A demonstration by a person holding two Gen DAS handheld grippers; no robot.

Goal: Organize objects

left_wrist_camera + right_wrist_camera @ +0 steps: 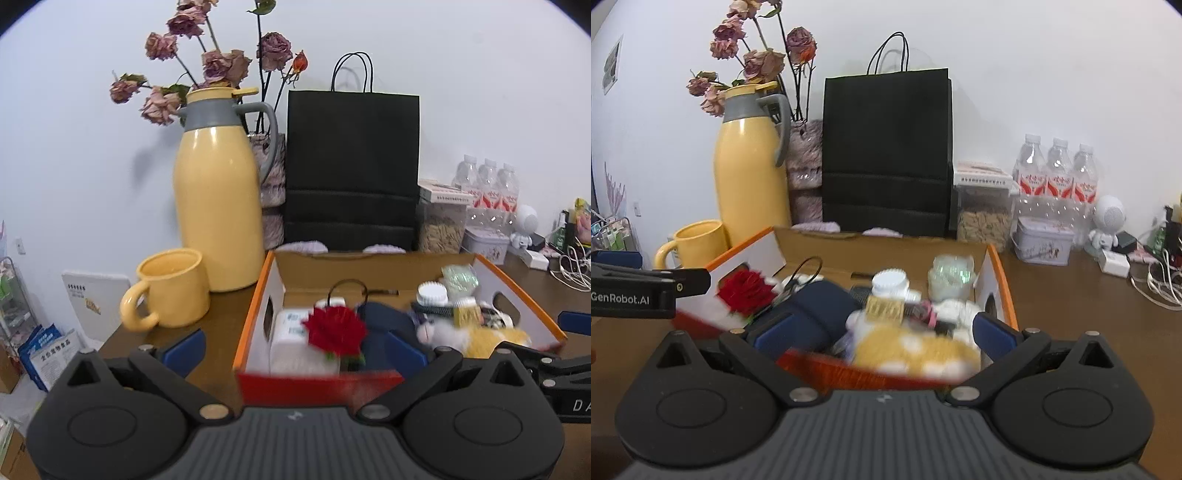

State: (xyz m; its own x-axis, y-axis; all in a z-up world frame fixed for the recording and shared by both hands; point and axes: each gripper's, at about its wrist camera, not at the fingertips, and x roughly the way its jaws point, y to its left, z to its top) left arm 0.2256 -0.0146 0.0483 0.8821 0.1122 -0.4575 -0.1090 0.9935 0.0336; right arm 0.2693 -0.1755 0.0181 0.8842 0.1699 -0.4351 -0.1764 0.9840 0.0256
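Note:
An open cardboard box with orange-edged white walls sits on the brown table; it also shows in the right wrist view. It holds a red fabric rose, a white tissue pack, a dark blue pouch, a white-capped bottle, a yellow and white plush toy and other small items. My left gripper is open, its blue pads straddling the box's near left part. My right gripper is open and empty over the box's near right part.
A yellow thermos jug and yellow mug stand left of the box. A black paper bag, a vase of dried roses, a food jar, water bottles, a tin and cables lie behind and right.

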